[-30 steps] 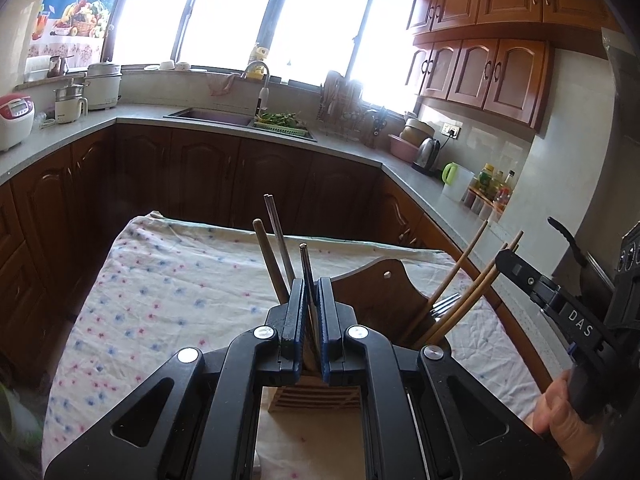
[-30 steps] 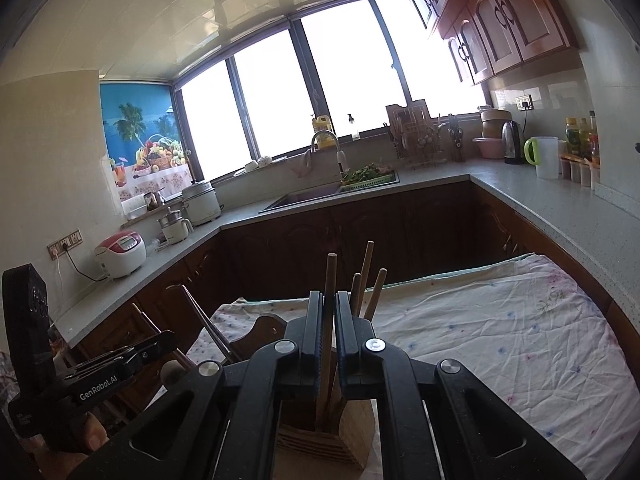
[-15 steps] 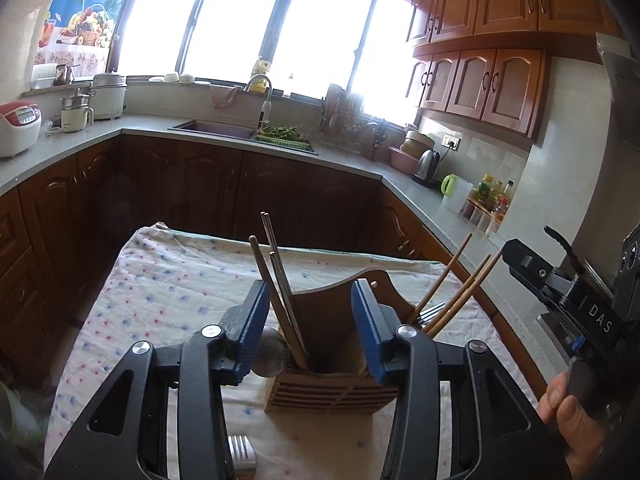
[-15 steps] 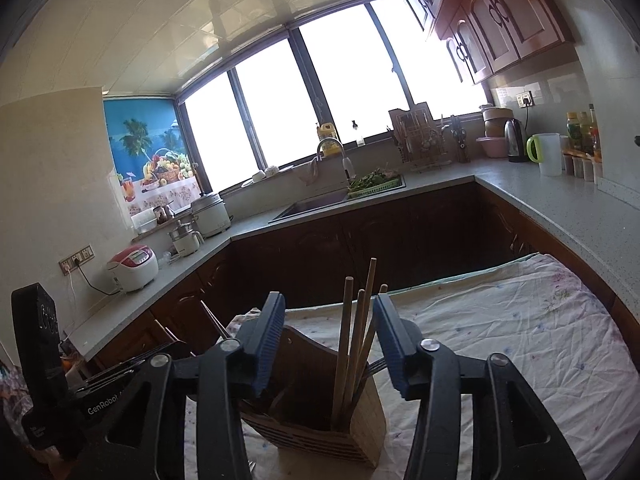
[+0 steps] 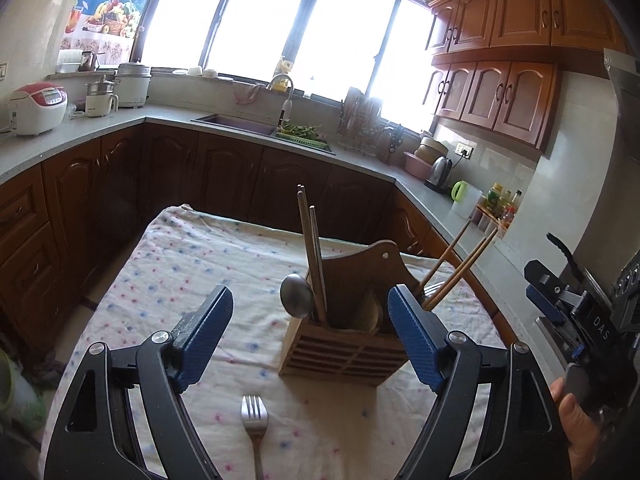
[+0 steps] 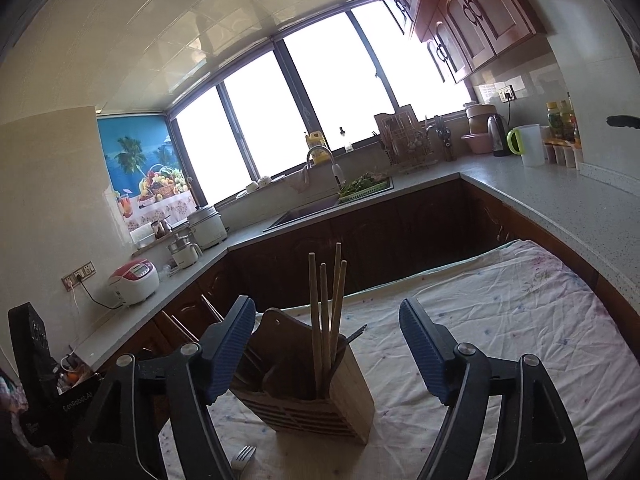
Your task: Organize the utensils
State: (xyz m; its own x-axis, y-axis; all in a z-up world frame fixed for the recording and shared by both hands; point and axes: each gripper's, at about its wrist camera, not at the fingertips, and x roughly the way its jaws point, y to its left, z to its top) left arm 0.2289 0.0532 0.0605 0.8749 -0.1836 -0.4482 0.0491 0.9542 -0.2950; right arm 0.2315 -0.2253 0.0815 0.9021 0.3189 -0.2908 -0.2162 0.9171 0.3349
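Both grippers spread wide, holding nothing: left gripper (image 5: 310,340), right gripper (image 6: 328,348). Fork (image 5: 254,420) lies flat on the cloth-covered table (image 5: 160,272) at 6 o'clock from the left gripper, just below its fingers, long axis 12–6, tines toward the wooden holder (image 5: 344,352); left looks nearer, so likely its pick. Holder at 12 o'clock has dark chopsticks (image 5: 310,248) and a spoon (image 5: 297,295) in its left compartment, pale wooden chopsticks (image 6: 328,312) and another fork in the right.

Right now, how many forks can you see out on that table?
1 for certain: a fork lies flat on the cloth, in front of the wooden holder. Tines peeking from the holder's right side may be a second; others could be hidden inside.
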